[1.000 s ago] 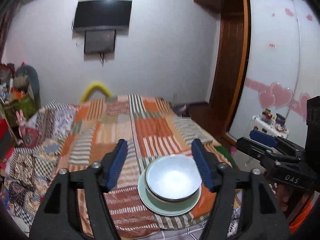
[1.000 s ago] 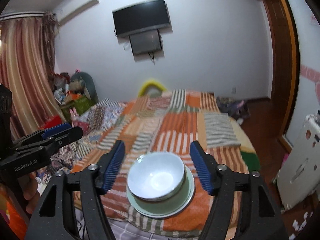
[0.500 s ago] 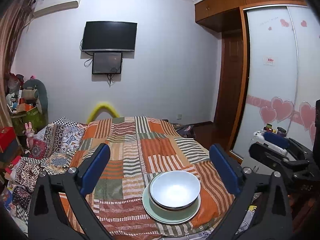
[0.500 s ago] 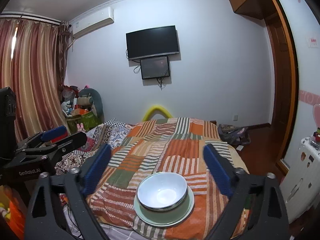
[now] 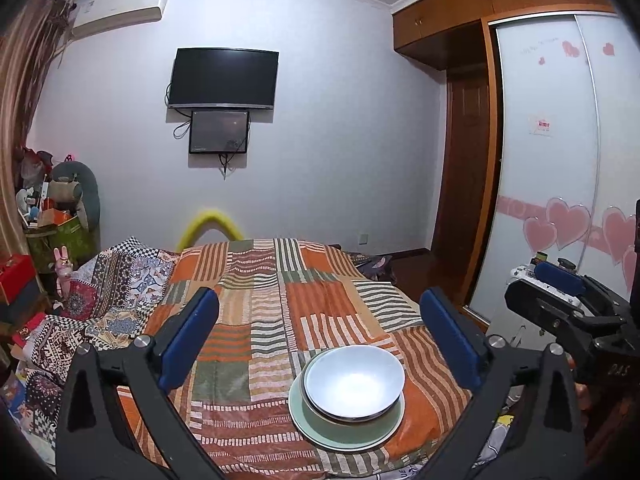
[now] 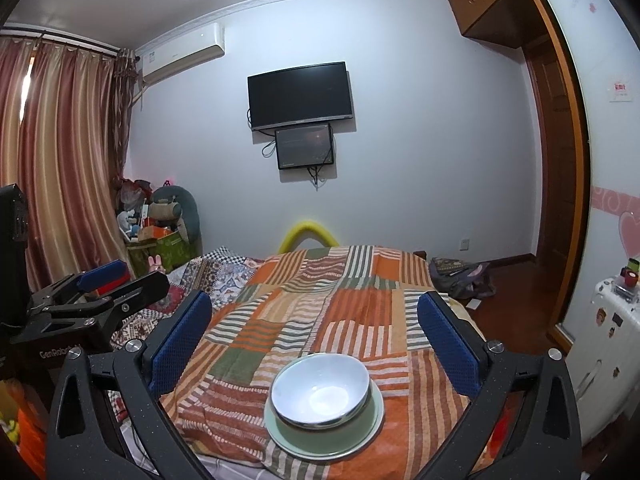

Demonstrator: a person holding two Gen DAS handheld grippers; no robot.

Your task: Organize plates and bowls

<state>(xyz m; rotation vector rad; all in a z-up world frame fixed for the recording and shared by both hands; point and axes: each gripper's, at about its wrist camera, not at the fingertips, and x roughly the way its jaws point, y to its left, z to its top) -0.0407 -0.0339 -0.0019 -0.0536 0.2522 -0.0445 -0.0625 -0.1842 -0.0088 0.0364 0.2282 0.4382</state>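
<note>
The bed is covered by a striped patchwork blanket in orange, green and white. Near its front edge a pale green plate lies flat on the blanket, with a white bowl sitting upright on it.

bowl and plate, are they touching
Touching: the right wrist view shows the bowl sitting directly on the green plate, with no gap between them.

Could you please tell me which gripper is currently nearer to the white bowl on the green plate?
Neither, clearly. The left gripper and right gripper both hang open above and behind the white bowl on the green plate, similarly distant.
</note>
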